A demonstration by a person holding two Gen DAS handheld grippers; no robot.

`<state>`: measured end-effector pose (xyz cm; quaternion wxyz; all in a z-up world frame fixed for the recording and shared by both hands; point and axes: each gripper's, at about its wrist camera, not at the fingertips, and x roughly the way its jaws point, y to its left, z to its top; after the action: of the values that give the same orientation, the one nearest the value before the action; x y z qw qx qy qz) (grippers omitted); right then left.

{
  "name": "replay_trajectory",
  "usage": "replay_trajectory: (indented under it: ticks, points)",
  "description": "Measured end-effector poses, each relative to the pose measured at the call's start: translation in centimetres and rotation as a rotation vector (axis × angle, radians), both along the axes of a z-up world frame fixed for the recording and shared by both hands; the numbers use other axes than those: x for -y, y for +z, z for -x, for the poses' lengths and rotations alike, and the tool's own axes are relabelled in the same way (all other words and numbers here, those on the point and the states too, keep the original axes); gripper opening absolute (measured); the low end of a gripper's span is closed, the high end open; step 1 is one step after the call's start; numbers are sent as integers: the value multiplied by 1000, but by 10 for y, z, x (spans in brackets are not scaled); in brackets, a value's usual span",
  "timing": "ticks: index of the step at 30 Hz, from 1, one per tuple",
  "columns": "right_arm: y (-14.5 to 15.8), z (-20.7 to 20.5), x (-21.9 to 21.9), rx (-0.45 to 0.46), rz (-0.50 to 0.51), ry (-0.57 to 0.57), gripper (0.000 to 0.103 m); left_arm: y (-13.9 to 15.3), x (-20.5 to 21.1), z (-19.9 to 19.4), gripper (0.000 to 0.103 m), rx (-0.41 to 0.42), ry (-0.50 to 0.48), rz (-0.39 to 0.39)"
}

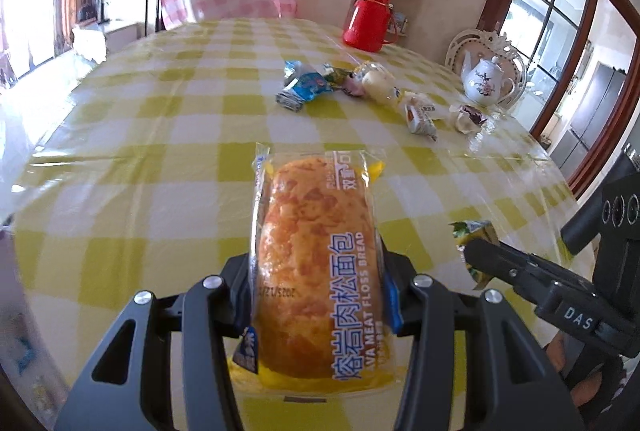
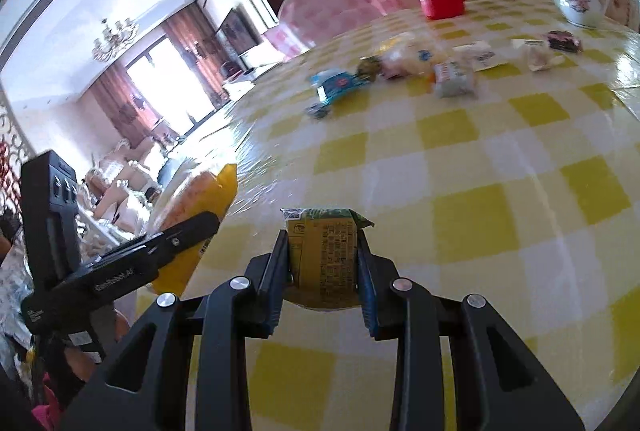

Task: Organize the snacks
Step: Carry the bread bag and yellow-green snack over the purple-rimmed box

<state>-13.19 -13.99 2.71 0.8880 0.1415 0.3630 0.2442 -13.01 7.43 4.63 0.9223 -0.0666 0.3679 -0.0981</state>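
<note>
2 grippers, each clamped on a wrapped snack above the near edge of the table [image 1: 168,119], covered in yellow-and-white check under clear plastic. Far edge, right of middle: a red thermos [image 1: 370,17]; near the far right corner: a white floral teapot [image 1: 486,81]. Left gripper [image 1: 316,295]: jaws closed tight on the meat floss bread [image 1: 316,271], a long clear packet with blue lettering, pointing away toward the far edge. Right gripper [image 2: 323,263]: jaws pressed onto both sides of a small yellow-green packet [image 2: 324,251], printed back facing up. Middle of the table toward the right edge, well apart from both: a loose cluster of small snacks [image 1: 360,91], with a blue wrapper [image 1: 300,89] at its left end and a dark purple one [image 1: 472,119] at its right end.
</note>
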Motion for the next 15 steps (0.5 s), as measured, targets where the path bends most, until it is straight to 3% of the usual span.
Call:
replay_trajectory:
  ticks: [15]
  points:
    - [2, 34, -81, 7, 34, 187, 31, 8, -88, 69, 49, 32, 131, -80]
